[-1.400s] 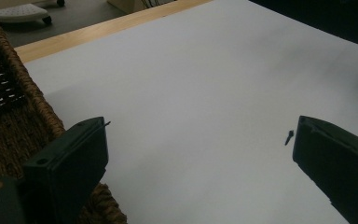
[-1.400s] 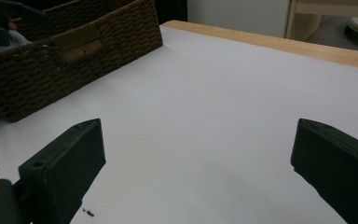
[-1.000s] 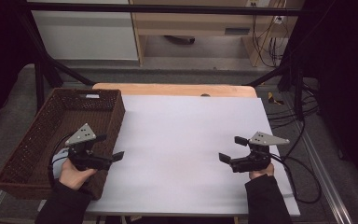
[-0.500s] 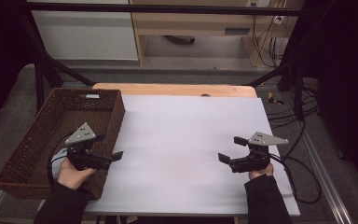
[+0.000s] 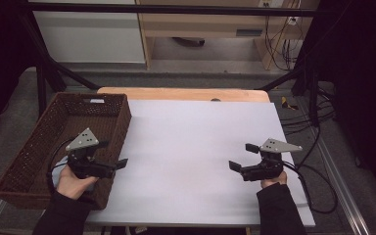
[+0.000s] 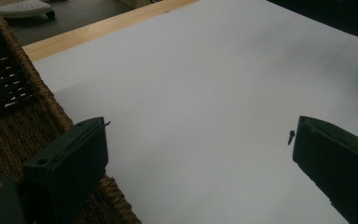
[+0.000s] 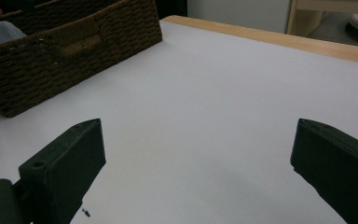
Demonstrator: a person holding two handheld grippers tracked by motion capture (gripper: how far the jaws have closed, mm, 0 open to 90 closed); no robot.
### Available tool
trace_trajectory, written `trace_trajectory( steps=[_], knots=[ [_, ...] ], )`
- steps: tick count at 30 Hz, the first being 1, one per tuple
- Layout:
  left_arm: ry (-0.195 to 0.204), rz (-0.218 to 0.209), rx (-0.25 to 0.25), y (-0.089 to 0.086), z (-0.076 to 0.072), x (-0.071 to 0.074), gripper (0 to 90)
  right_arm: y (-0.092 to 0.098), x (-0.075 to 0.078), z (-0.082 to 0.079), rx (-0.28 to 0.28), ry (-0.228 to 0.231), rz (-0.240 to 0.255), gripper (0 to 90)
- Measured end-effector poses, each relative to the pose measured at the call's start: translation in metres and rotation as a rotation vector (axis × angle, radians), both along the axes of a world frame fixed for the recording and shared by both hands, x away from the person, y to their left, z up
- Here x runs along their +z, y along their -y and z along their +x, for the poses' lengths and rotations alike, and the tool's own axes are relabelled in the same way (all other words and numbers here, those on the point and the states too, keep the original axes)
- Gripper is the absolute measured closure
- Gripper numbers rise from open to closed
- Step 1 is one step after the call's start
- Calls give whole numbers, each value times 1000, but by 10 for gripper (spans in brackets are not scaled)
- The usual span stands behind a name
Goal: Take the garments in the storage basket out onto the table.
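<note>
White sheeting (image 5: 196, 147), smooth and matte, covers most of the table, with a strip of pale wooden tabletop (image 5: 181, 94) left bare along the far edge; beyond it stand light wood furniture and a tangle of black cables on a grey floor. Black metal frame bars cross above and slant down at both sides. On the left edge of the table sits a large rectangular wicker basket (image 5: 39, 142), dark brown and coarsely woven, with a handle slot in its end wall; a small pale tag lies near its far rim, too small to read. Over the basket's near right corner a hand holds the left gripper (image 5: 111, 154), its black jaws wide apart with nothing between them, pointing over the white sheet just beside the basket wall. Well apart, near the right edge of the sheet, the right gripper (image 5: 244, 156) hangs low over bare sheeting, jaws likewise spread wide and holding nothing, aimed toward the basket. Each carries a grey three-cornered plate on top and trails a black cable
</note>
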State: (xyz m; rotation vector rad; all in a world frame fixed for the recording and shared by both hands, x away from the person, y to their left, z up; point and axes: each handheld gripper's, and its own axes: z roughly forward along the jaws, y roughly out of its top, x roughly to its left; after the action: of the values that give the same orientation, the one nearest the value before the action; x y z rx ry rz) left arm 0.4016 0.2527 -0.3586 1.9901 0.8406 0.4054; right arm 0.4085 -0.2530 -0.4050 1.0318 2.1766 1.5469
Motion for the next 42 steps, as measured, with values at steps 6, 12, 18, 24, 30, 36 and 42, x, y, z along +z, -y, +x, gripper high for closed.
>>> trace_trajectory(
  steps=[6, 12, 18, 24, 30, 36, 42],
  knots=[
    [-6, 7, 2, -2, -1, 3, 29, 0, 0, 0, 0, 3, -3, 33],
    [-9, 11, 7, -4, -3, 6, 29, 0, 0, 0, -1, 2, -1, 33],
    [-14, 17, 10, -8, -4, 9, 29, 1, -1, 0, -3, 2, -2, 33],
    [-17, 20, 19, -12, -5, 12, 29, 0, -1, 0, -3, 3, -5, 33],
    [-23, 24, 27, -17, -7, 15, 29, 0, -1, 1, -3, -1, -7, 33],
    [-23, 19, 38, -23, -9, 20, 29, 1, -2, 0, -4, -3, -5, 33],
    [-32, 20, 50, -30, -11, 22, 28, 2, -2, 1, -2, -2, -1, 34]
  ],
)
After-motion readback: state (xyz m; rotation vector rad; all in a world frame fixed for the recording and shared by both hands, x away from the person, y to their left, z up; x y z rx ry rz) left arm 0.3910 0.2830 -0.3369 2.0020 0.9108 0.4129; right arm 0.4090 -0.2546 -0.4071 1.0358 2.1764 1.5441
